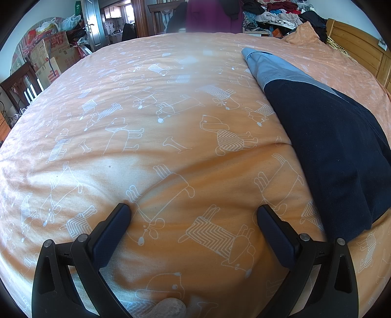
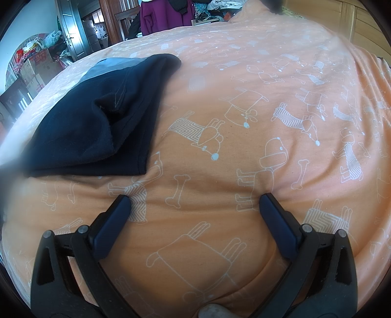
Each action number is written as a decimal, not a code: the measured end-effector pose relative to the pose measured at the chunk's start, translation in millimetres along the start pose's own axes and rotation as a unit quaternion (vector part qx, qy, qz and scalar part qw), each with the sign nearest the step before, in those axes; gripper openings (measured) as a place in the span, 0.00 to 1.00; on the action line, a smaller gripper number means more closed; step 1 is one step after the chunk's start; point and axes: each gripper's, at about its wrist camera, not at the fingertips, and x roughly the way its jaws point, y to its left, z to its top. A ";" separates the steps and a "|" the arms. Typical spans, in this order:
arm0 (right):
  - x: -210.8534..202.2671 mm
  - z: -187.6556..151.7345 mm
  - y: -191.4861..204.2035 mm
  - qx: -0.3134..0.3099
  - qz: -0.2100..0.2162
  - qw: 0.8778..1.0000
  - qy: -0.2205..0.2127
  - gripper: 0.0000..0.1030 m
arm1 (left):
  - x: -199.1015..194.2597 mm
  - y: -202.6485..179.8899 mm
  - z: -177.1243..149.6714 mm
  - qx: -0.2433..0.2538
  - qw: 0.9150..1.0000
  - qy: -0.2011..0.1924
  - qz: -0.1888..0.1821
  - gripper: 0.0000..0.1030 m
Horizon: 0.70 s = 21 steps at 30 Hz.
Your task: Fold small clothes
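Black and spread wide, the left claw (image 1: 193,212) presses its tips into the orange bedspread (image 1: 146,110), gripping nothing. The right claw (image 2: 195,203) does the same, fingers apart and empty. A folded navy and grey garment (image 1: 330,137) lies on the bed between them, just beyond the right claw's left finger (image 2: 114,215). Piled clothes (image 1: 276,12) sit past the bed's far edge.

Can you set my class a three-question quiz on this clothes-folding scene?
1. True or false: the left hand-held gripper grips the navy garment.
2. What animal is printed on the orange bedspread?
3. The right hand-held gripper is: A) open over bare bedspread, B) shut on cloth, C) out of view.

Key: 1 false, it is open and clear of the garment; 2 dogs; 3 A.
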 end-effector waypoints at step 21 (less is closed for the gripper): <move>0.9 1.9 2.7 0.000 -0.002 1.000 0.000 1.00 | -0.8 -0.3 -0.3 0.000 1.000 0.001 0.001 1.00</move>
